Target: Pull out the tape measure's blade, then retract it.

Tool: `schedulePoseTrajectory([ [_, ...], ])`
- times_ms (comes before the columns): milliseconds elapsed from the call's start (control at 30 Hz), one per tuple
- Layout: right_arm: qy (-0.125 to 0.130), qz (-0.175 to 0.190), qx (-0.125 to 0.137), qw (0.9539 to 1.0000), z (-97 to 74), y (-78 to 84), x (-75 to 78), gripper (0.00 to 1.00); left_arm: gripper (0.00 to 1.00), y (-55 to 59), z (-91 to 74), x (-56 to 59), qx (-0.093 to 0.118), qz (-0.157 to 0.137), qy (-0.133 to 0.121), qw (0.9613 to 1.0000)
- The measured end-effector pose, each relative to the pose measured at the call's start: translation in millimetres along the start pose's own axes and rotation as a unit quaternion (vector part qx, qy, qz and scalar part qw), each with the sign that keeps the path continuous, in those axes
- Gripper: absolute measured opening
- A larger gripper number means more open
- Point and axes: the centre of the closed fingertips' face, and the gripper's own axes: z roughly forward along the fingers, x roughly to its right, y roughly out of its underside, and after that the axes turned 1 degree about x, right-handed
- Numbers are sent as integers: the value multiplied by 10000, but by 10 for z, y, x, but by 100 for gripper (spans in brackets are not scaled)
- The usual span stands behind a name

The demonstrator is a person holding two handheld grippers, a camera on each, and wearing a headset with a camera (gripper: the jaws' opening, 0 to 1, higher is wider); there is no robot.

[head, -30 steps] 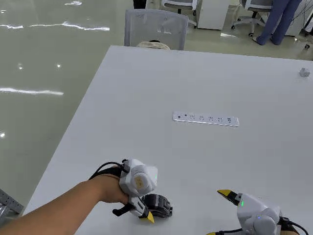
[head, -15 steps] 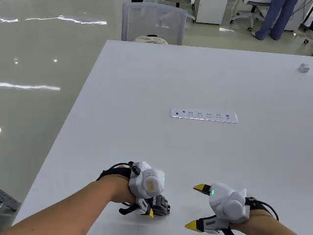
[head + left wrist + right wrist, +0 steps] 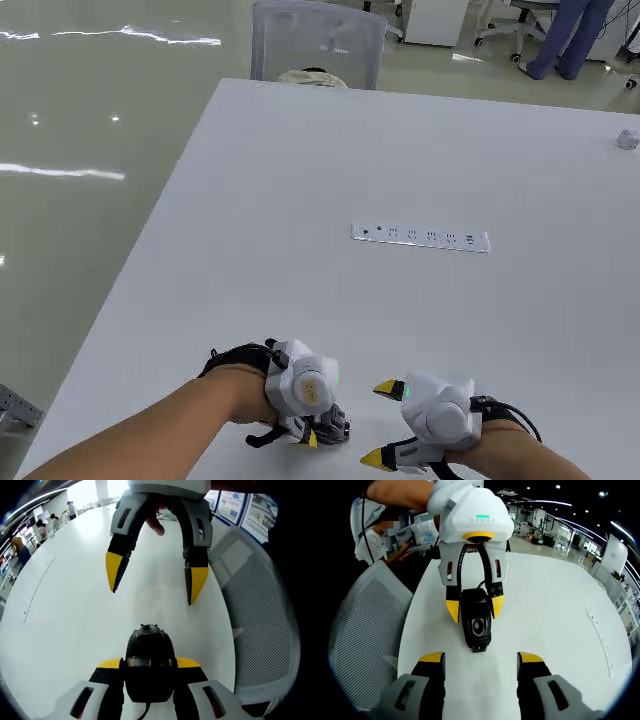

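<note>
A second ago the right gripper (image 3: pixel 380 424) sat at the lower right edge of the head view, well apart from the left gripper (image 3: pixel 309 436). It has since come in toward the lower middle, and its yellow tips now stand near the black tape measure (image 3: pixel 332 425). The left gripper has stayed low in the frame, clamped on the tape measure.

The head view looks down on both grippers at the bottom of the white table (image 3: pixel 300 200), with a power strip (image 3: pixel 420 238) in the middle of the frame. From above, the left gripper's white body covers most of the tape measure.

The right gripper view shows it plainly. The case sits at the centre of the frame, pinched between the left gripper's two jaws, which reach down from the top. It appears to rest on the table. The right gripper's own jaws rise from the bottom, spread wide, with the case just beyond them and in line with the gap.

The left gripper view shows the case at bottom centre between its own tips. The right gripper hangs spread at the top, and a mesh chair (image 3: pixel 260 615) fills the right.
</note>
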Motion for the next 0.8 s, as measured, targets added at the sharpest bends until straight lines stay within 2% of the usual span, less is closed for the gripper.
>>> schedulePoseTrajectory([
  [200,-108,-112,-154,9998,86,15,-15,55,34,2,6,-12,25,-47,-39,10000],
  [367,-257,-151,-406,9987,224,79,-32,51,34,5,9,-17,39,-84,-60,9999],
  [500,-360,-269,-465,9979,317,40,-53,48,34,6,0,-24,150,-119,-76,9998],
  [567,-433,-183,-537,9975,356,56,-50,48,34,2,1,-24,182,-121,-71,9997],
  [700,-388,-188,-711,9965,414,106,3,45,34,-8,-1,-19,203,-141,-64,9997],
  [800,-428,-193,-746,9961,462,107,1,45,34,-11,-4,-27,244,-179,-55,9995],
])
